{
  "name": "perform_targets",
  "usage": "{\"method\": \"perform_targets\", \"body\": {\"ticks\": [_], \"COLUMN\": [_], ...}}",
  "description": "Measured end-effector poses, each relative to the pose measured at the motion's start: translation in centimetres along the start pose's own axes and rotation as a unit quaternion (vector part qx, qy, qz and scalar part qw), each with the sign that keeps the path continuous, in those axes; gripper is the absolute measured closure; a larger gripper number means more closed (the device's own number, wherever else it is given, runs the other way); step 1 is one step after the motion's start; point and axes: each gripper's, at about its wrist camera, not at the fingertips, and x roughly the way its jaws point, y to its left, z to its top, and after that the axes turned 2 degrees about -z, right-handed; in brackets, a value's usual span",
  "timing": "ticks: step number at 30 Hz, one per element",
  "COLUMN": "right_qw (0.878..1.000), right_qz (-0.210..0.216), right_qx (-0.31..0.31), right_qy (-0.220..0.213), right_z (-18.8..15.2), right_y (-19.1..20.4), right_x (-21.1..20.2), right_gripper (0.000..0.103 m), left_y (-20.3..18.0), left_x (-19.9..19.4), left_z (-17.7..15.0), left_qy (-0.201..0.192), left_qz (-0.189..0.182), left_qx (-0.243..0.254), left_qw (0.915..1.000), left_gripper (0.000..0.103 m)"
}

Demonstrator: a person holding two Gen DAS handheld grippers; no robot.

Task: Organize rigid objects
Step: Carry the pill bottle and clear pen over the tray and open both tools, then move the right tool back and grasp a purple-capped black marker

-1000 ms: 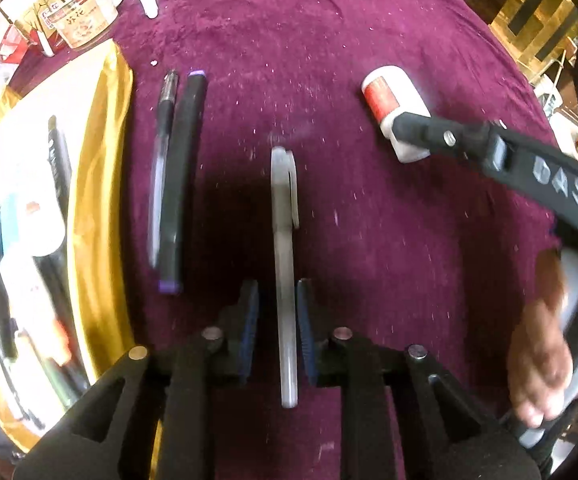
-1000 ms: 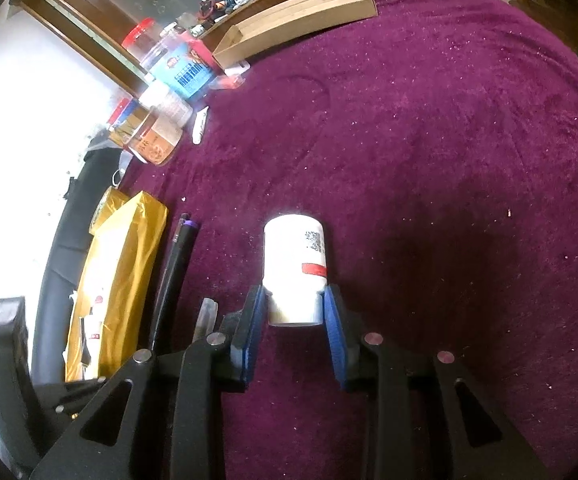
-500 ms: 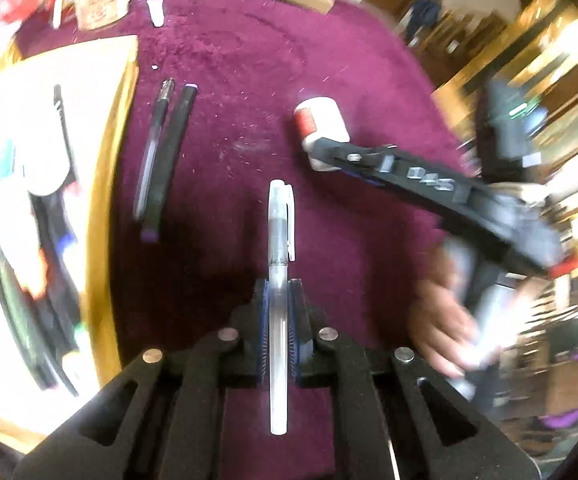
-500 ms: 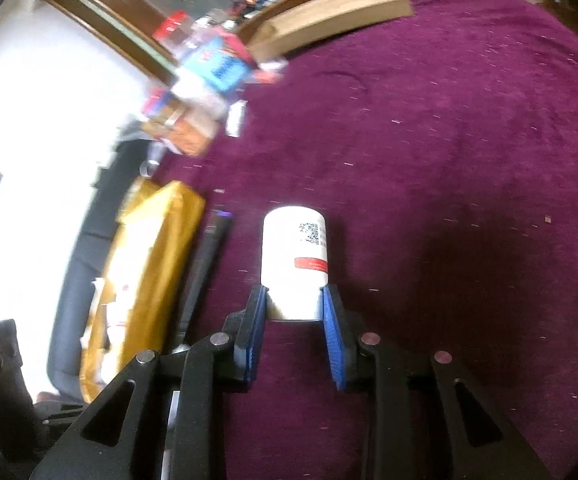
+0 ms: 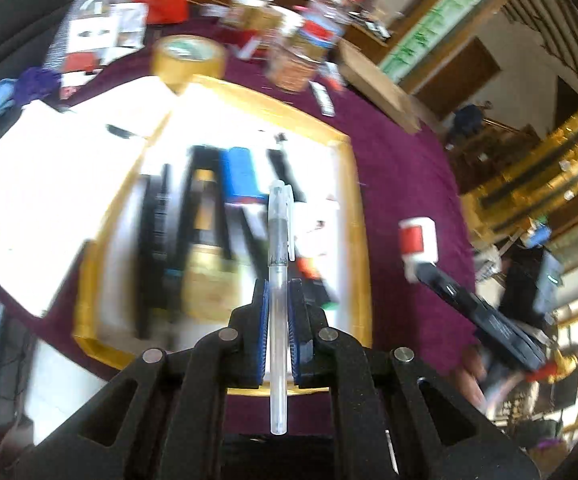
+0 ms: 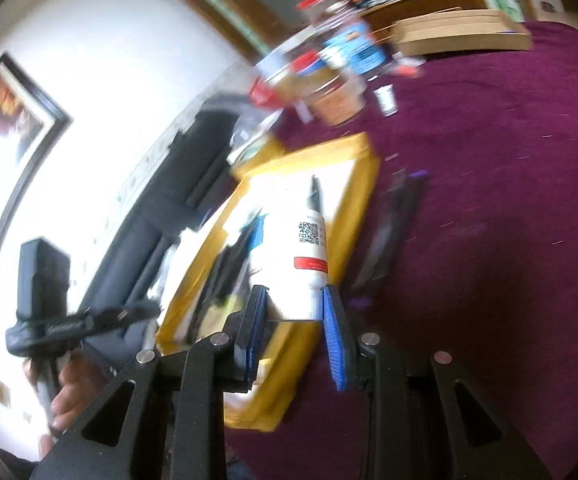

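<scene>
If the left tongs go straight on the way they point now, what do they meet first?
Probably the yellow tray. The left tongs, shut on the pen, point down at the things lying in it, though blur hides which one and how far.

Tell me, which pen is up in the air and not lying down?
The clear pen, pinched between the left gripper's blue pads, above the yellow tray. The dark pens lie flat on the purple cloth beside the tray.

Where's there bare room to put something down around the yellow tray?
Bare cloth lies right of the yellow tray, beyond the dark pens. The tray holds packed stationery, and jars crowd its far end.
</scene>
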Motion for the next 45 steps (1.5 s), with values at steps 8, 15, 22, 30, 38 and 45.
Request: {"method": "perform_targets", "body": {"ticks": [8,15,22,30,38,45], "right_qw": [0.996,0.990,0.983,0.992,0.999,0.991], "right_qz": [-0.035,-0.080,-0.126,-0.061,-0.048,-0.111], "right_qx": [-0.056,-0.073,-0.097,-0.098,-0.008,0.066], "right_qy": [0.066,0.086,0.089,0.056,-0.011,0.033], "right_z": [-2.2,-2.3,-2.8,-2.8,-1.0,1.4], "right_y": [7.0,8.9,9.9,9.1,1.2,-5.0], "right_x": [6.3,9.7,10.7,6.8,-1.0,1.8], "right_gripper": [0.078,0.078,0.077,0.071,0.071,0.073], "left_y": [5.1,6.2,7.0,5.9,0.0,-4.5], "left_x": [2.1,2.3,3.7,2.0,0.1,0.9], "left_z": [0.5,0.8,1.4,0.6,-0.6,-1.6], "left_qy": [0.008,0.012,0.014,-0.016,-0.056,-0.044], "left_qz": [0.027,0.033,0.047,0.045,0.025,0.010], "left_qx": [-0.020,-0.018,-0.022,-0.018,0.031,0.075], "left_qw": [0.9994,0.9992,0.9986,0.9987,0.9976,0.9962], "left_gripper": [0.096,0.096,0.096,0.067,0.063,0.063]}}
